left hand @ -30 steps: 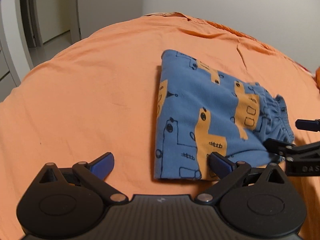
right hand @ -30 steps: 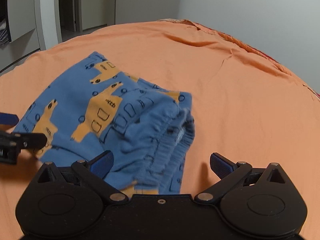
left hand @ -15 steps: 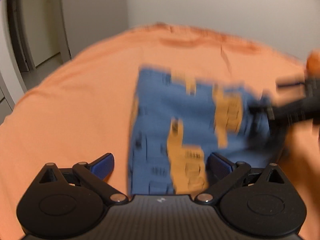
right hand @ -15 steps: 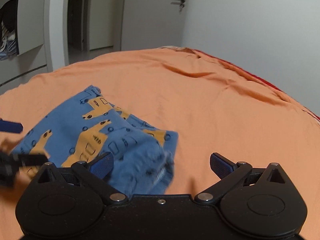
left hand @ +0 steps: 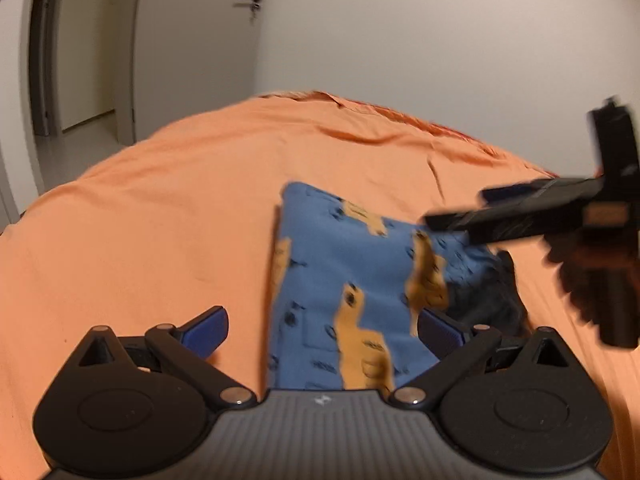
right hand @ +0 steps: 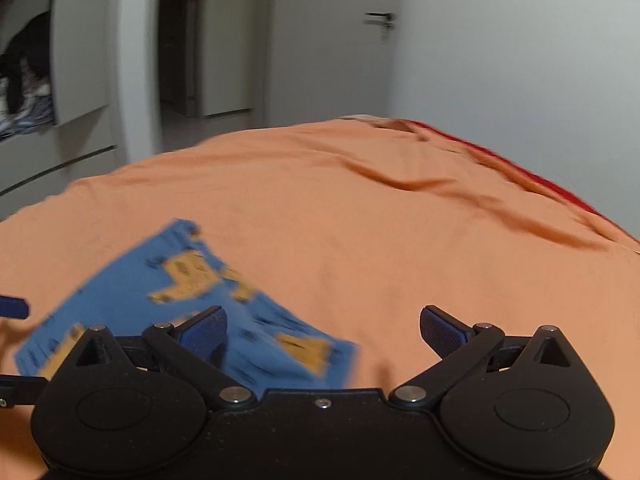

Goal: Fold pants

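Note:
The folded blue pants point(left hand: 352, 280) with orange vehicle prints lie flat on the orange bed sheet point(left hand: 160, 220). My left gripper point(left hand: 320, 326) is open and empty, raised above the pants' near edge. My right gripper point(right hand: 322, 326) is open and empty, lifted above the pants point(right hand: 160, 300), which lie to its lower left. In the left wrist view the right gripper point(left hand: 520, 208) hangs blurred over the pants' right end. The tip of the left gripper point(right hand: 12, 308) shows at the left edge of the right wrist view.
The orange sheet covers the bed, with wrinkles point(right hand: 400, 182) toward the far side. A white wall point(left hand: 440, 40) runs behind the bed. A door with a handle point(left hand: 248, 0) and a wardrobe point(right hand: 60, 80) stand to the left.
Both grippers have lifted up and tilted back from the pants, staying open. The pants lie folded on the sheet, now lower in both views.

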